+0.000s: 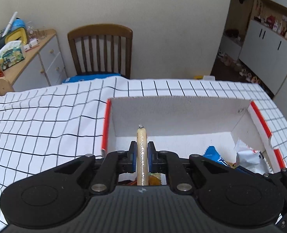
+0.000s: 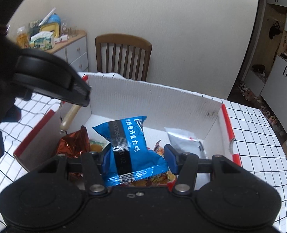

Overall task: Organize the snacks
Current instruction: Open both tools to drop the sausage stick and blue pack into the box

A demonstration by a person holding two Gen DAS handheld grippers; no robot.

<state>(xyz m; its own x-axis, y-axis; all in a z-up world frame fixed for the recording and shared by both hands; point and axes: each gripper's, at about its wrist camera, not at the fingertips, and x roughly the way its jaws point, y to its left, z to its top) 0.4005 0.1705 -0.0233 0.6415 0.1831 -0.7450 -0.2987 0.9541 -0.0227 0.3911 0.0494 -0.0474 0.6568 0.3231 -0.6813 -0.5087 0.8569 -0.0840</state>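
A white cardboard box (image 1: pixel 182 112) with red rims stands on the checked tablecloth. My left gripper (image 1: pixel 142 147) is shut on a thin beige sausage stick (image 1: pixel 141 136), held over the box's left part. In the right wrist view the left gripper (image 2: pixel 81 97) hangs at the box's left wall with the sausage stick (image 2: pixel 69 116) pointing down. My right gripper (image 2: pixel 137 152) is shut on a blue snack packet (image 2: pixel 127 136) above the box (image 2: pixel 153 101). Inside lie a copper foil packet (image 2: pixel 73 143), a silver-white packet (image 2: pixel 184 137) and other wrappers.
A wooden chair (image 1: pixel 100 50) stands behind the table by the wall. A cluttered drawer cabinet (image 1: pixel 44 58) is at the back left, white cupboards (image 1: pixel 269 46) at the right. The checked tablecloth (image 1: pixel 46 120) lies rumpled left of the box.
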